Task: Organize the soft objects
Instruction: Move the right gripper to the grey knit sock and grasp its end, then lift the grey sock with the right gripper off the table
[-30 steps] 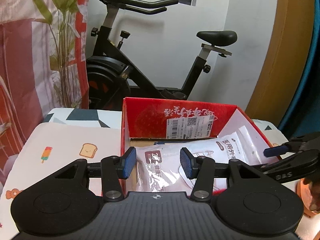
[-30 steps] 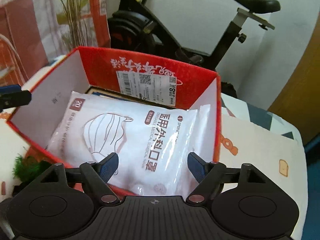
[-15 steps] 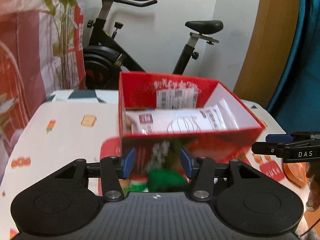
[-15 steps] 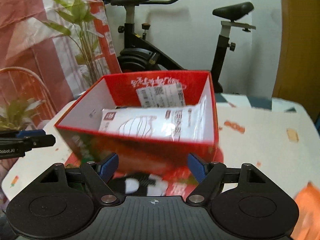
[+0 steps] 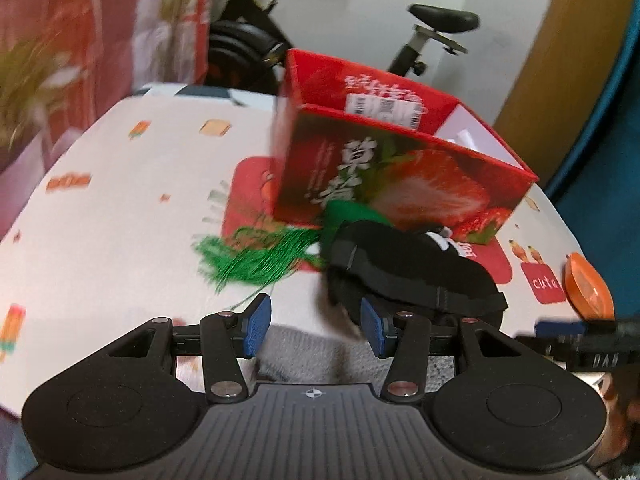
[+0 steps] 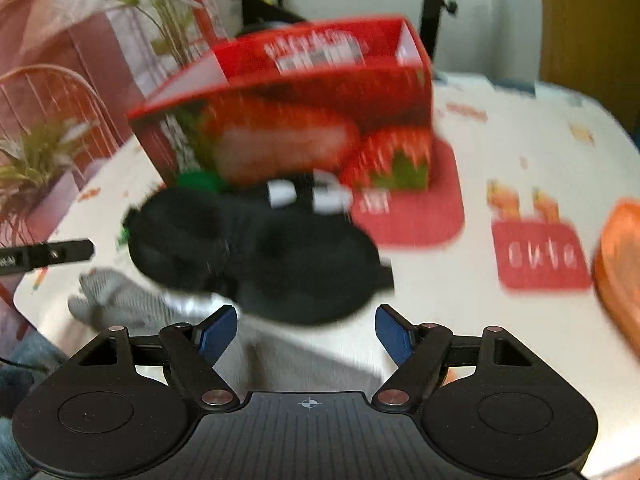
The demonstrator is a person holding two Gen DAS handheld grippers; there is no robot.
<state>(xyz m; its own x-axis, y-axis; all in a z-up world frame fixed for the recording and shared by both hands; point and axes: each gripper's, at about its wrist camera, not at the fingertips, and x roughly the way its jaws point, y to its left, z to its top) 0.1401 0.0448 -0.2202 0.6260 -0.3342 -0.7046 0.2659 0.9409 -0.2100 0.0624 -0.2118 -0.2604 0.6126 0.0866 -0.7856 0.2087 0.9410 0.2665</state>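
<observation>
A red strawberry-printed box [image 5: 400,176] stands open-topped on the table, also in the right wrist view [image 6: 304,120]. In front of it lie a green tassel [image 5: 256,256], a black padded eye mask [image 5: 408,276] [image 6: 256,248] and, nearest the edge, a grey knitted piece [image 5: 304,352] [image 6: 116,300]. My left gripper [image 5: 316,328] hovers open above the grey piece, just short of the mask. My right gripper [image 6: 308,334] is open too, nothing between its pads, with the mask just ahead. The box's inside is hidden from here.
A cartoon-print cloth [image 5: 120,184] covers the table. An orange object [image 5: 588,288] [image 6: 620,272] lies at the right edge. Behind the table are an exercise bike [image 5: 432,28], a potted plant [image 6: 36,152] and a red patterned curtain.
Both grippers have drawn back from above the box and sunk toward the table's near edge. The packet in the box has dropped from view; the tassel, mask and grey piece have come in.
</observation>
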